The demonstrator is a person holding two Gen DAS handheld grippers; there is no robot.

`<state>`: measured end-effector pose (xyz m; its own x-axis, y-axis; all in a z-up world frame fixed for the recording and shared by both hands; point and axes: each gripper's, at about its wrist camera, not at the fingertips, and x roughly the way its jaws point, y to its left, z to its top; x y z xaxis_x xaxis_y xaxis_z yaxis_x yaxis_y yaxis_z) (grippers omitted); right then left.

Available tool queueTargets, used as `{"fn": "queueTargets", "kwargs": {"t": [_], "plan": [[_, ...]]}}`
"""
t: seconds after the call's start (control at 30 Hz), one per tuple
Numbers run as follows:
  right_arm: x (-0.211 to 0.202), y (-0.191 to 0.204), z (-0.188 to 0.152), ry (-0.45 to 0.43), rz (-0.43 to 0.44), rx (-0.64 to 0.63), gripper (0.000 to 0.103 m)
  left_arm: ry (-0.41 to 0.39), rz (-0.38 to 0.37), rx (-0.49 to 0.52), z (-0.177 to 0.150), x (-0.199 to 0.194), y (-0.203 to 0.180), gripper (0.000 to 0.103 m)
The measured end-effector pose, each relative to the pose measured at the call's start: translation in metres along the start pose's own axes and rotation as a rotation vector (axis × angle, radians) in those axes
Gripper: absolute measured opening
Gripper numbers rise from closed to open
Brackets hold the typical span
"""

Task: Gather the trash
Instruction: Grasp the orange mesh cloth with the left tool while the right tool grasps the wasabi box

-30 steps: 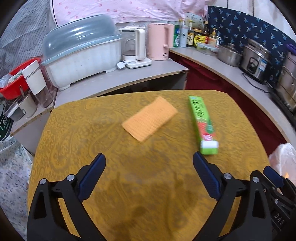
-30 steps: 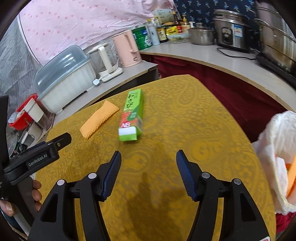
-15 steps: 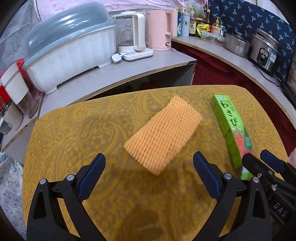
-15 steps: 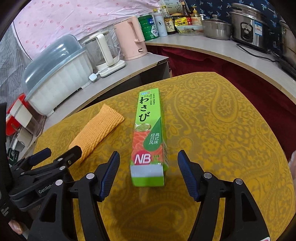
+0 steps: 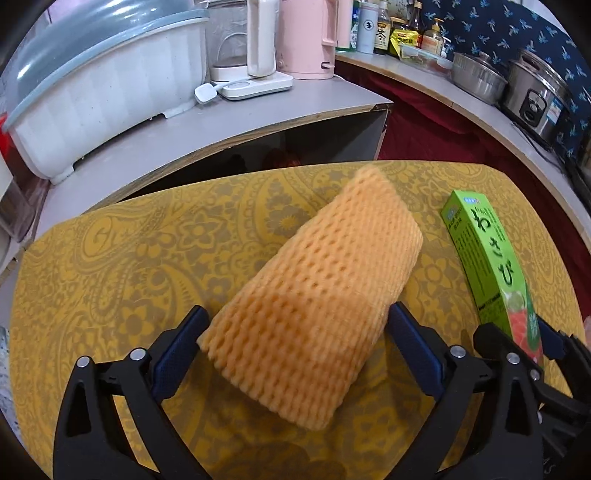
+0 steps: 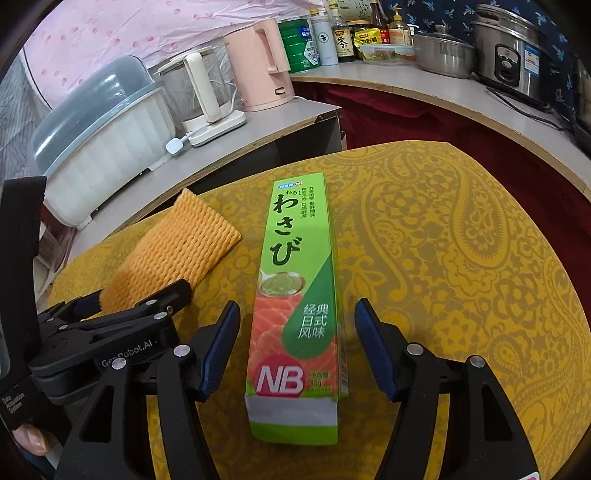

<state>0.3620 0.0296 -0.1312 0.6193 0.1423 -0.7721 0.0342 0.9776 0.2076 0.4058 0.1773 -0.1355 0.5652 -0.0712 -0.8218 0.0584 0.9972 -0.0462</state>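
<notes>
right wrist, fingertip (image 6: 35, 439), box (image 6: 299, 310) label

Yellow paisley tablecloth (image 6: 461, 258) fronts a grey counter (image 5: 184, 136); pink dotted sheet (image 6: 110, 33) hangs behind.

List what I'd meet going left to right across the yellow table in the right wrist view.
Left hand-held gripper → orange foam net → green wasabi box, lying between the open fingers of the right hand-held gripper → bare yellow tablecloth.
</notes>
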Motion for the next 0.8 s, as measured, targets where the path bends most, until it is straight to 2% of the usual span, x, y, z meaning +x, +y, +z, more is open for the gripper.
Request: {"fn": "queueTargets", "kwargs": {"t": [0.1, 0.17, 0.23, 0.27, 0.33, 0.37, 0.4, 0.43, 0.53, 0.8], "plan": [[0.002, 0.001, 0.002, 0.000, -0.010, -0.008, 0.059, -0.007, 0.007, -0.002, 0.000, 0.001, -0.002, 0.092], [0.002, 0.001, 0.001, 0.002, -0.018, -0.025, 0.045, -0.020, 0.007, 0.022, -0.002, -0.001, -0.006, 0.083], [-0.001, 0.000, -0.001, 0.004, -0.010, -0.031, 0.042, -0.030, 0.003, 0.042, -0.005, -0.005, -0.011, 0.067], [-0.003, -0.002, -0.003, 0.004, -0.005, -0.027, 0.041, -0.034, 0.003, 0.047, -0.006, -0.007, -0.013, 0.062], [-0.008, -0.006, -0.008, 0.004, -0.001, -0.018, 0.040, -0.039, 0.003, 0.058, -0.010, -0.012, -0.019, 0.044], [-0.011, -0.009, -0.011, 0.004, 0.001, -0.012, 0.040, -0.039, 0.002, 0.060, -0.012, -0.013, -0.021, 0.039], [-0.014, -0.011, -0.014, 0.006, 0.004, -0.007, 0.040, -0.035, -0.002, 0.060, -0.014, -0.016, -0.024, 0.029], [-0.018, -0.014, -0.016, 0.006, 0.006, -0.001, 0.040, -0.029, -0.009, 0.058, -0.016, -0.018, -0.027, 0.024], [-0.034, -0.025, -0.026, 0.003, 0.004, 0.016, 0.039, -0.017, -0.037, 0.052, -0.025, -0.028, -0.037, 0.019], [-0.095, -0.069, -0.053, -0.031, -0.012, 0.091, 0.039, -0.020, -0.076, 0.083, -0.056, -0.072, -0.081, 0.017]]}}
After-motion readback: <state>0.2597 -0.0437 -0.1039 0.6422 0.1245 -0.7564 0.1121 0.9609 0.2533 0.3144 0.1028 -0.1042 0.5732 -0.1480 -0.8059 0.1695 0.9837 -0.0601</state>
